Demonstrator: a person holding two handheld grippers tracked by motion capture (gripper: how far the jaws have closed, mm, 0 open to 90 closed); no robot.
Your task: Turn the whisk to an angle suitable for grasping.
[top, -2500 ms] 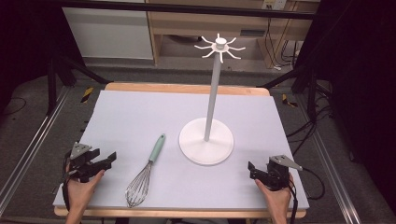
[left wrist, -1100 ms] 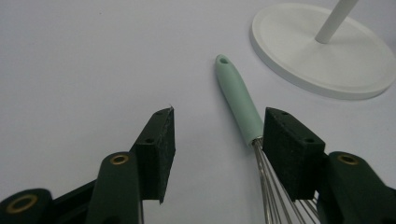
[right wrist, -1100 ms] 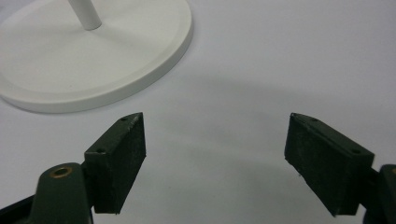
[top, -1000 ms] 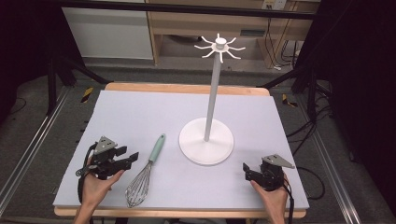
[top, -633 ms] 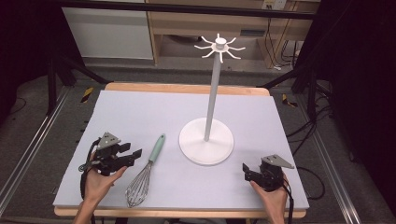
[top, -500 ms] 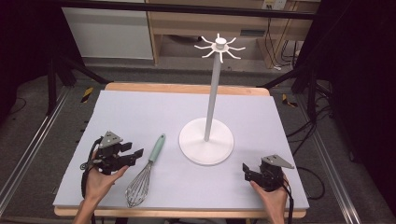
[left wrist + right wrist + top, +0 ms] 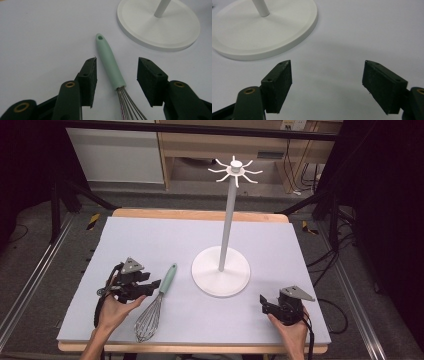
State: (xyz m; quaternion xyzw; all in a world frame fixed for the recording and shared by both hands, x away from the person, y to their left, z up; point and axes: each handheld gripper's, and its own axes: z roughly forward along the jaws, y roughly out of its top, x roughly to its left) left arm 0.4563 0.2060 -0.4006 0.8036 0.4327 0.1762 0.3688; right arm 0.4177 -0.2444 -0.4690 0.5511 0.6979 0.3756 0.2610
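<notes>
You had the left gripper wide open astride the whisk handle, which lay beside the stand; closing looked next. Your right gripper gaped empty.

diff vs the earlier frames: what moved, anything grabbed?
Left gripper moved in from the table's left edge; its open jaws now flank the mint-green-handled wire whisk, nothing grabbed. Right gripper shifted slightly left, open. Whisk and white hook stand unmoved.
</notes>
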